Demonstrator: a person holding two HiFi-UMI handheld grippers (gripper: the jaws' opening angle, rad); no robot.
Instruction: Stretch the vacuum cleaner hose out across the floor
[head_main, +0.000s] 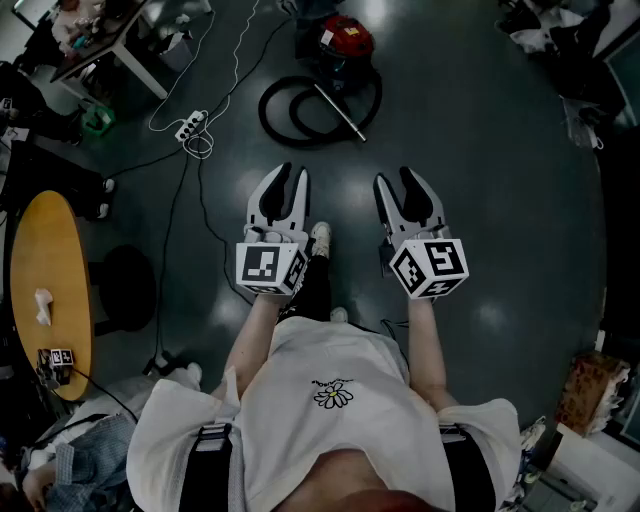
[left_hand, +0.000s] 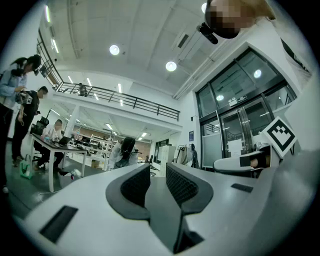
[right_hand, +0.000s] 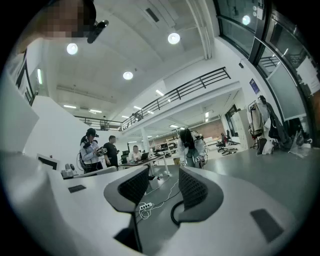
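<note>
The red vacuum cleaner (head_main: 345, 40) stands on the dark floor far ahead of me. Its black hose (head_main: 285, 110) lies coiled in a loop in front of it, with the metal wand (head_main: 340, 112) across the loop. Both grippers are held level at waist height, well short of the hose. My left gripper (head_main: 293, 172) is shut with nothing in it; its pads (left_hand: 180, 185) almost meet. My right gripper (head_main: 394, 177) is open and empty. In the right gripper view, a bend of the hose (right_hand: 173, 216) shows on the floor between the fingers (right_hand: 192, 190).
A white power strip (head_main: 190, 125) with looped cable lies left of the hose, also visible as the power strip (right_hand: 145, 206). A black cable (head_main: 182, 200) runs down the floor. A round wooden table (head_main: 40, 250) is at left, a desk (head_main: 125, 45) at top left, and a box (head_main: 592, 390) at lower right. People stand by desks (right_hand: 95, 150).
</note>
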